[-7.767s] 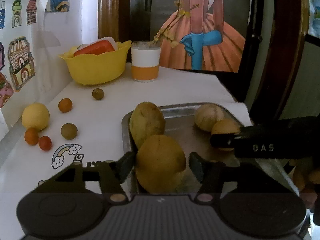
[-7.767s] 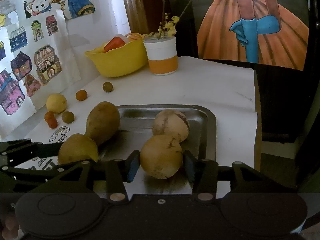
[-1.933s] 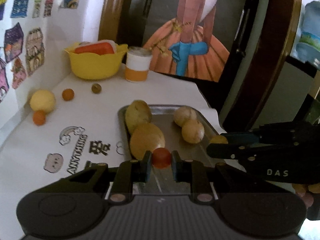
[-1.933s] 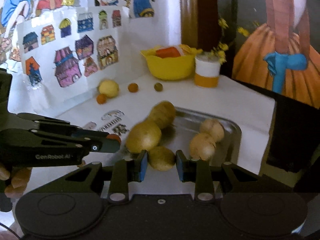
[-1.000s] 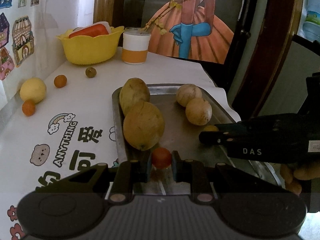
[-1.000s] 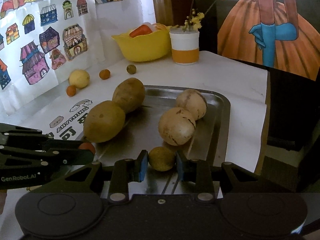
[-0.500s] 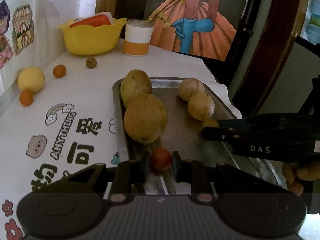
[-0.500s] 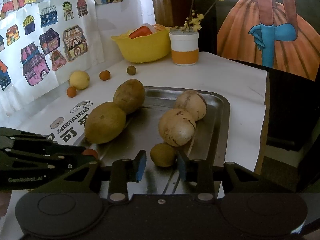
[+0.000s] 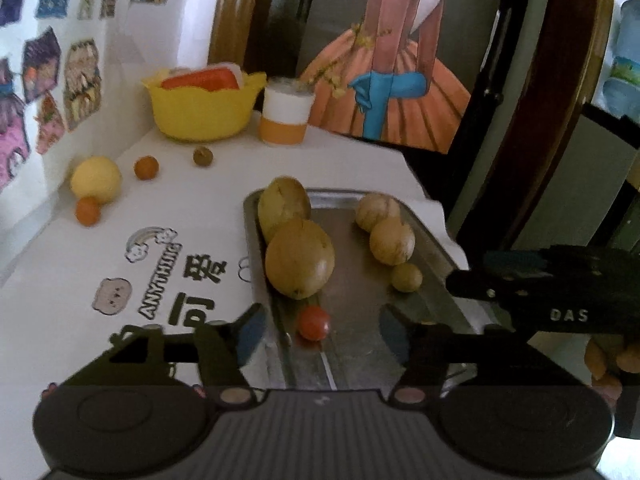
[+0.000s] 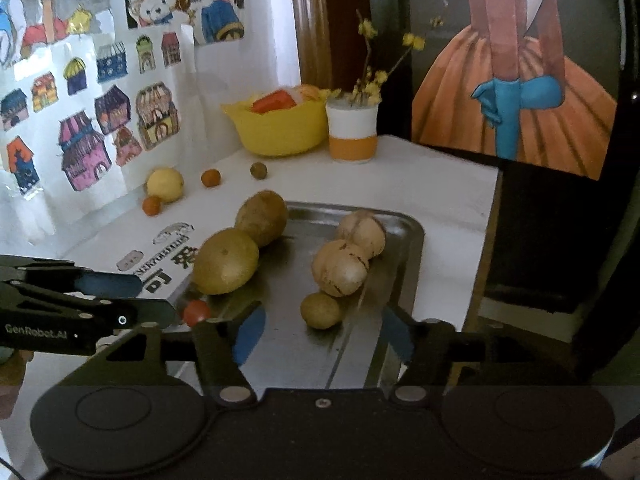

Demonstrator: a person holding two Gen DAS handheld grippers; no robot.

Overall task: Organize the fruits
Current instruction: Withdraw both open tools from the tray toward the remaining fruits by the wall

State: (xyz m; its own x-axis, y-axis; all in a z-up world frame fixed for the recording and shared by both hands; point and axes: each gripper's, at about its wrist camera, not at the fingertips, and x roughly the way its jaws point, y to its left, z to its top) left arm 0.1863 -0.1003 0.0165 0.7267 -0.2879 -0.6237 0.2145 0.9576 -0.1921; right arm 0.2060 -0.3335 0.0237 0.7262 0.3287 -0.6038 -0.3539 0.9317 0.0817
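Metal tray (image 9: 434,248): small red fruit (image 9: 314,322) and small green-brown fruit (image 10: 320,310) now lie loose at its near end, each let go within the last second. Left claw (image 9: 318,330) and right claw (image 10: 322,334): both spread wide, empty, hovering just behind their fruits. Outstanding, by judgement: four fruits on the worktop (image 9: 328,160), including the yellow one (image 9: 96,179).

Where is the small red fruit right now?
The small red fruit lies on the metal tray, near its front left edge, just in front of the large yellow-brown fruit.
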